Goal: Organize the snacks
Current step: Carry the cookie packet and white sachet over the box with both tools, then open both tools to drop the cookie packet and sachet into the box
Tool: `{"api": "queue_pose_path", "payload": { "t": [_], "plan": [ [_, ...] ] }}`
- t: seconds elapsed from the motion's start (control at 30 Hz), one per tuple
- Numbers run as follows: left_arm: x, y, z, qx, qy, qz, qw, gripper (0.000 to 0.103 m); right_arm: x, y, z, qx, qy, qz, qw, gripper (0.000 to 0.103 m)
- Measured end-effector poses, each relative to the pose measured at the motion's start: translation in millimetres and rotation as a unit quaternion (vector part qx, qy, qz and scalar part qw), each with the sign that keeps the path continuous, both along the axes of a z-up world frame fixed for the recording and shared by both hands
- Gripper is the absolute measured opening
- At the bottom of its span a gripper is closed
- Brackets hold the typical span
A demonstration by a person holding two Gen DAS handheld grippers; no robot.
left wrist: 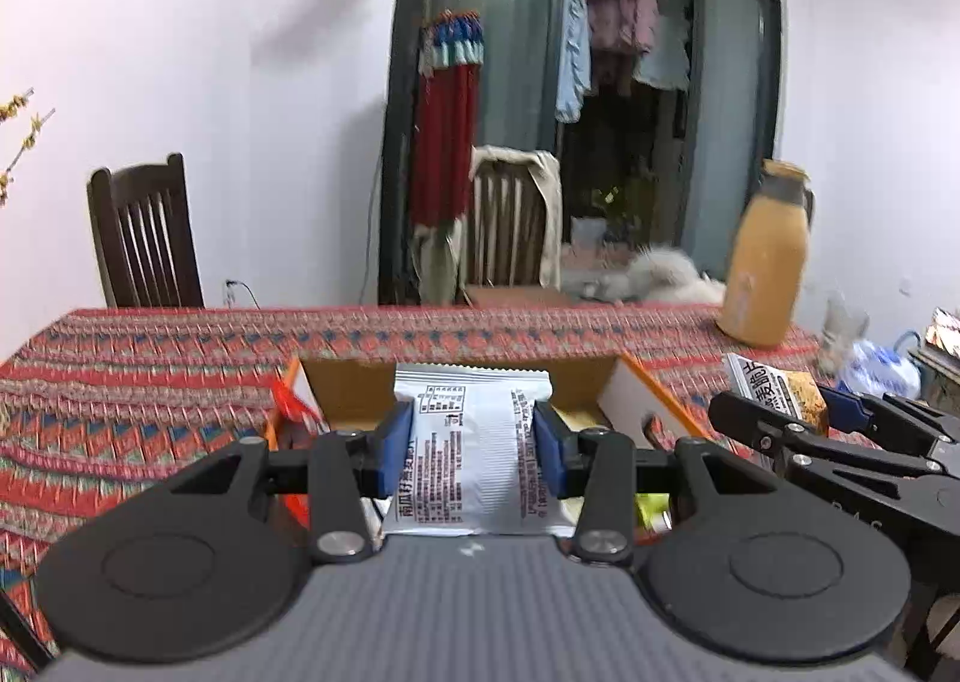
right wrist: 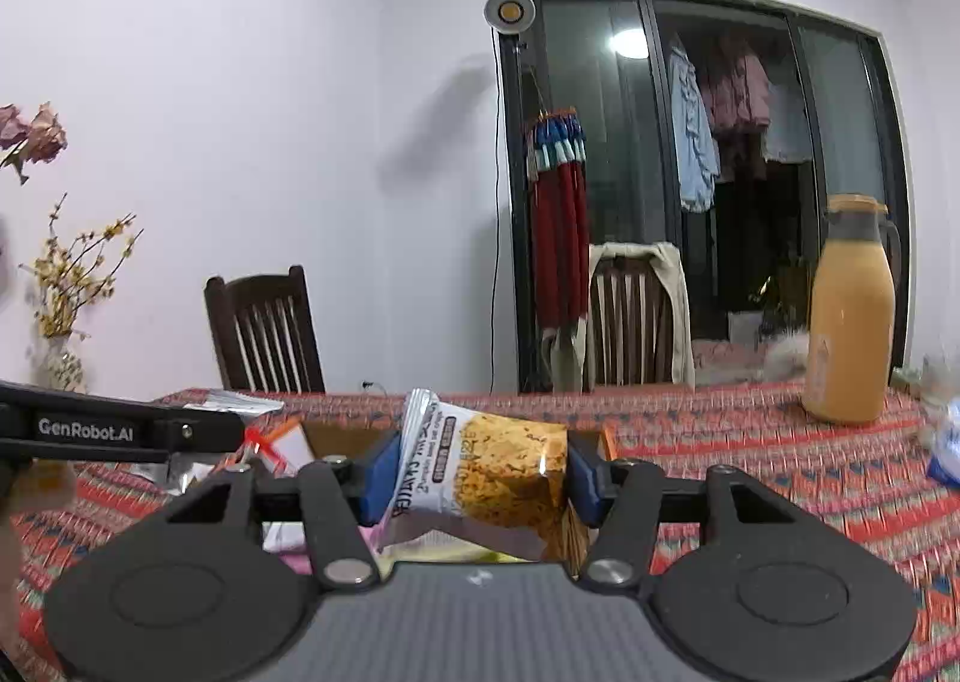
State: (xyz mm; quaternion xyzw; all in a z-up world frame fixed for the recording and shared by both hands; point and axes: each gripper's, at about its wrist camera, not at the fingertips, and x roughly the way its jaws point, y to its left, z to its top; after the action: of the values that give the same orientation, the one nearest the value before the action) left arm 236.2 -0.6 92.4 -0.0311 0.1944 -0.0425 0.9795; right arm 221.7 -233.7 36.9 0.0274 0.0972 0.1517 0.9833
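My left gripper [left wrist: 473,445] is shut on a white snack packet [left wrist: 471,454] with red print, held above an open orange-and-white cardboard box [left wrist: 630,388] on the patterned tablecloth. My right gripper [right wrist: 477,478] is shut on a snack packet [right wrist: 480,472] showing a yellow crispy snack, held above the same box [right wrist: 288,445]. In the left wrist view the right gripper [left wrist: 798,412] and its packet [left wrist: 774,388] show at the right. In the right wrist view the left gripper's arm [right wrist: 120,430] crosses the left edge.
A tall yellow thermos jug [left wrist: 765,256] [right wrist: 852,310] stands at the table's far right. A blue-and-white bag [left wrist: 879,373] lies at the right edge. Dark wooden chairs [left wrist: 144,238] [right wrist: 630,316] stand behind the table. A vase of flowers [right wrist: 60,358] is far left.
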Motion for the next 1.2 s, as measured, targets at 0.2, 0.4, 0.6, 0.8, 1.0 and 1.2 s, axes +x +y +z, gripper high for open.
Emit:
{"api": "queue_pose_path", "payload": {
  "t": [0.2, 0.4, 0.6, 0.8, 1.0, 1.2],
  "plan": [
    [41, 9, 8, -0.006, -0.01, 0.039, 0.9992, 0.044, 46, 14, 14, 0.006, -0.012, -0.008, 1.0, 0.056],
    [82, 25, -17, -0.023, 0.005, 0.064, 0.9977, 0.043, 89, 19, -7, 0.018, -0.002, -0.022, 1.0, 0.056],
    [99, 33, -35, -0.023, 0.008, 0.078, 0.9967, 0.043, 111, 24, -33, 0.0, 0.029, -0.016, 0.999, 0.056],
    [102, 35, -47, -0.019, 0.023, 0.088, 0.9957, 0.044, 114, 32, -46, -0.012, 0.049, -0.009, 0.999, 0.057],
    [90, 45, -46, -0.034, -0.001, 0.104, 0.994, 0.086, 117, 21, -48, 0.013, 0.061, -0.01, 0.998, 0.076],
    [82, 47, -42, -0.042, -0.017, 0.105, 0.9934, 0.103, 110, 18, -47, 0.029, 0.059, -0.005, 0.998, 0.103]
  ]
}}
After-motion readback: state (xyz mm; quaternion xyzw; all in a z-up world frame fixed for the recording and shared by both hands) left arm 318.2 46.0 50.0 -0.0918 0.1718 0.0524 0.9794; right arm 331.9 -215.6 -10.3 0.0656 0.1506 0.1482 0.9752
